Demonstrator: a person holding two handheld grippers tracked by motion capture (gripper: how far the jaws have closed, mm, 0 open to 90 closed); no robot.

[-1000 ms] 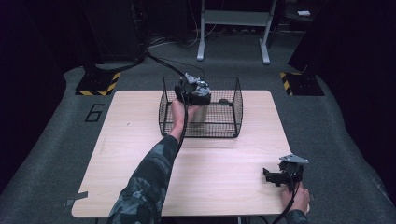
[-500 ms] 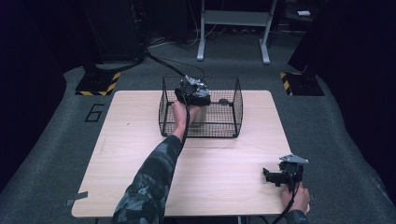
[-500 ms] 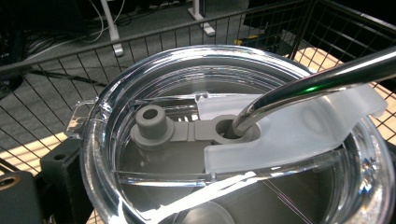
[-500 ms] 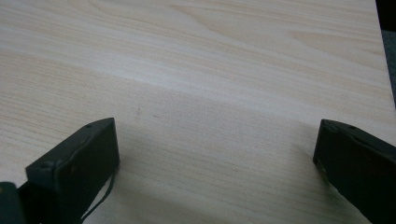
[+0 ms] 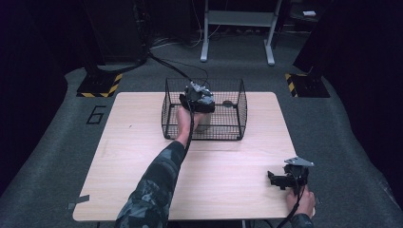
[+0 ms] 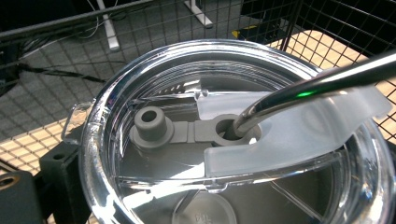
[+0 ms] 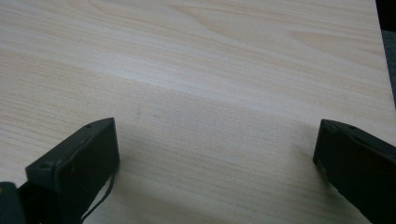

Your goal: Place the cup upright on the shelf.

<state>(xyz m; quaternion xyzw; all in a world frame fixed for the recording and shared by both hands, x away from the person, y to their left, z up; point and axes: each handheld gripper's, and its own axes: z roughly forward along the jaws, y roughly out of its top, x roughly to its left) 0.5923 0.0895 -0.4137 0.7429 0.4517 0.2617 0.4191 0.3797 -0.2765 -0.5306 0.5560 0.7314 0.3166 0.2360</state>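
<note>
A clear-lidded tumbler (image 6: pixel 233 154) with a metal straw (image 6: pixel 317 84) through its grey stopper stands inside the black wire basket (image 5: pixel 164 109) at the table's far middle. From above, its pale body (image 5: pixel 205 122) hangs under my left gripper (image 5: pixel 197 99). That gripper reaches down over the lid. One black jaw presses against the lid's rim at the lower left of the left gripper view, and the other jaw is hidden behind the lid. My right gripper (image 5: pixel 280 179) rests near the table's front right corner, open (image 7: pixel 215 154), with bare wood between its jaws.
The wooden table (image 5: pixel 119 161) has the basket as its one obstacle. Inside it, a small dark object (image 5: pixel 228 103) lies at the back right. The table's right edge (image 7: pixel 380 51) is close to the right gripper. Dark floor and a metal stand (image 5: pixel 237 19) lie beyond.
My left hand and gripper have shifted slightly inside the basket with the tumbler. The right gripper has stayed put.
</note>
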